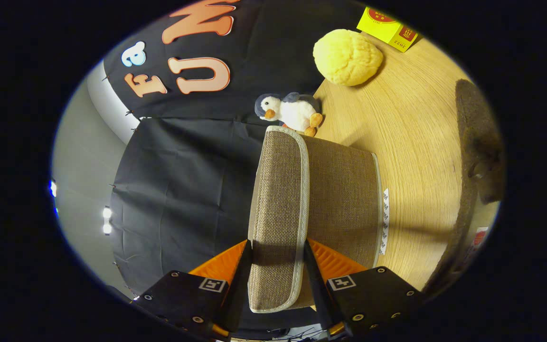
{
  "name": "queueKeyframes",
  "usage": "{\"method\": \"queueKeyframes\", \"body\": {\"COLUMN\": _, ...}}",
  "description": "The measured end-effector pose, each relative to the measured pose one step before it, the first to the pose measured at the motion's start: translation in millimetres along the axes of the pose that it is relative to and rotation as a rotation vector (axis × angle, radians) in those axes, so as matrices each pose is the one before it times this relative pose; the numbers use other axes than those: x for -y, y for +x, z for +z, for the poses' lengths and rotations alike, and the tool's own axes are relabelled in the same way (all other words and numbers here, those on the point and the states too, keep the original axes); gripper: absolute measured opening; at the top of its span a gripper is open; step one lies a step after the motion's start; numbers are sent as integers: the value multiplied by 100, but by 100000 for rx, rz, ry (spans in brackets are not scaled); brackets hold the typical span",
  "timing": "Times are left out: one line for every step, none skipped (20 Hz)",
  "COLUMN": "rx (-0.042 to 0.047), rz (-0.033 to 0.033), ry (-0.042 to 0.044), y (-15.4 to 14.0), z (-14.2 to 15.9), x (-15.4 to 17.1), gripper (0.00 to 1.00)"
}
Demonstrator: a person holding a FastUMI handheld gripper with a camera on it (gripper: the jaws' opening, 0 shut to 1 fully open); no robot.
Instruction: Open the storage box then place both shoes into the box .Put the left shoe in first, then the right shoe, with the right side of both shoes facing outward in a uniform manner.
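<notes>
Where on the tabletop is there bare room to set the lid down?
The tool is shut on the lid. Bare wood lies between the storage box, sponge and dark shoe. Crowded near the penguin toy.

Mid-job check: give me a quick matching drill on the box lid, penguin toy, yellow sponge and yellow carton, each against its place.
1 box lid
2 penguin toy
3 yellow sponge
4 yellow carton

a beyond the sponge, farthest off
b between the fingers of the gripper, both pressing on it
c on the wooden table, past the penguin
d just beyond the lid's far end

Pairs: 1-b, 2-d, 3-c, 4-a
</notes>
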State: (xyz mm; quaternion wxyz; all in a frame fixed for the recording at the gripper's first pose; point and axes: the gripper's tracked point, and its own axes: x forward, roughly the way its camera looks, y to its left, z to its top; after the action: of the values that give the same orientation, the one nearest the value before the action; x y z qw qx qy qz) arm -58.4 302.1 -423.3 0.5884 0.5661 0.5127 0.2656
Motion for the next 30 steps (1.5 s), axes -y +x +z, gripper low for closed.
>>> {"method": "queueKeyframes", "body": {"rx": -1120, "rz": -439, "ry": -221, "y": 82, "z": -142, "x": 44, "gripper": 62}}
{"method": "queueKeyframes", "body": {"rx": -1137, "rz": 214, "ry": -567, "y": -37, "z": -239, "x": -304, "gripper": 61}}
{"method": "queueKeyframes", "body": {"rx": -518, "rz": -561, "ry": -741, "y": -262, "z": -298, "x": -384, "gripper": 61}}
{"method": "queueKeyframes", "body": {"rx": -316, "rz": -940, "ry": -918, "y": -151, "z": -225, "x": -44, "gripper": 60}}
{"method": "queueKeyframes", "body": {"rx": -253, "rz": -726, "ry": -228, "y": -285, "z": -34, "x": -88, "gripper": 60}}
{"method": "queueKeyframes", "body": {"rx": 316, "rz": -785, "ry": 440, "y": -269, "z": -53, "x": -192, "gripper": 60}}
{"method": "queueKeyframes", "body": {"rx": 1084, "rz": -1036, "ry": 82, "y": -87, "z": 238, "x": 2, "gripper": 60}}
{"method": "queueKeyframes", "body": {"rx": 2049, "rz": -1890, "ry": -84, "y": -44, "z": 420, "x": 143, "gripper": 60}}
{"method": "queueKeyframes", "body": {"rx": 2241, "rz": -1801, "ry": -539, "y": -14, "z": 517, "x": 150, "gripper": 60}}
{"method": "queueKeyframes", "body": {"rx": 2420, "rz": -2122, "ry": 112, "y": -253, "z": 508, "x": 297, "gripper": 60}}
{"method": "queueKeyframes", "body": {"rx": 1756, "rz": -1322, "ry": 275, "y": -308, "z": 384, "x": 277, "gripper": 62}}
{"method": "queueKeyframes", "body": {"rx": 912, "rz": -527, "ry": 482, "y": -373, "z": 58, "x": -23, "gripper": 62}}
{"method": "queueKeyframes", "body": {"rx": 56, "rz": 86, "ry": 568, "y": -224, "z": 55, "x": -181, "gripper": 62}}
{"method": "queueKeyframes", "body": {"rx": 235, "rz": 188, "ry": 418, "y": -271, "z": -44, "x": -261, "gripper": 62}}
{"method": "queueKeyframes", "body": {"rx": 204, "rz": 595, "ry": 178, "y": -145, "z": 88, "x": -286, "gripper": 62}}
{"method": "queueKeyframes", "body": {"rx": -250, "rz": 668, "ry": 375, "y": -295, "z": -141, "x": -370, "gripper": 62}}
{"method": "queueKeyframes", "body": {"rx": 23, "rz": 1027, "ry": 983, "y": -130, "z": -17, "x": -398, "gripper": 62}}
{"method": "queueKeyframes", "body": {"rx": 689, "rz": 1256, "ry": 992, "y": -281, "z": 126, "x": -645, "gripper": 61}}
{"method": "queueKeyframes", "body": {"rx": 1514, "rz": 2446, "ry": -316, "y": -330, "z": 152, "x": -927, "gripper": 61}}
{"method": "queueKeyframes", "body": {"rx": 694, "rz": 1451, "ry": -1219, "y": -13, "z": 86, "x": -683, "gripper": 61}}
{"method": "queueKeyframes", "body": {"rx": -412, "rz": -1756, "ry": -1016, "y": 241, "z": -167, "x": 321, "gripper": 61}}
{"method": "queueKeyframes", "body": {"rx": -1552, "rz": -1769, "ry": -400, "y": 81, "z": -413, "x": 376, "gripper": 61}}
{"method": "queueKeyframes", "body": {"rx": -551, "rz": 1360, "ry": 1165, "y": 41, "z": -139, "x": -258, "gripper": 61}}
{"method": "queueKeyframes", "body": {"rx": -12, "rz": 1325, "ry": -362, "y": -86, "z": -32, "x": -517, "gripper": 62}}
{"method": "queueKeyframes", "body": {"rx": 106, "rz": -183, "ry": 145, "y": -35, "z": -13, "x": -23, "gripper": 62}}
{"method": "queueKeyframes", "body": {"rx": -450, "rz": 65, "ry": 295, "y": -161, "z": -95, "x": 53, "gripper": 62}}
{"method": "queueKeyframes", "body": {"rx": 451, "rz": 1117, "ry": 1399, "y": 80, "z": 66, "x": -25, "gripper": 61}}
{"method": "queueKeyframes", "body": {"rx": 660, "rz": -146, "ry": 1412, "y": -6, "z": 68, "x": 201, "gripper": 62}}
{"method": "queueKeyframes", "body": {"rx": 552, "rz": -305, "ry": 1544, "y": 99, "z": -77, "x": 459, "gripper": 62}}
{"method": "queueKeyframes", "body": {"rx": 1176, "rz": -404, "ry": 1480, "y": 145, "z": 109, "x": 440, "gripper": 57}}
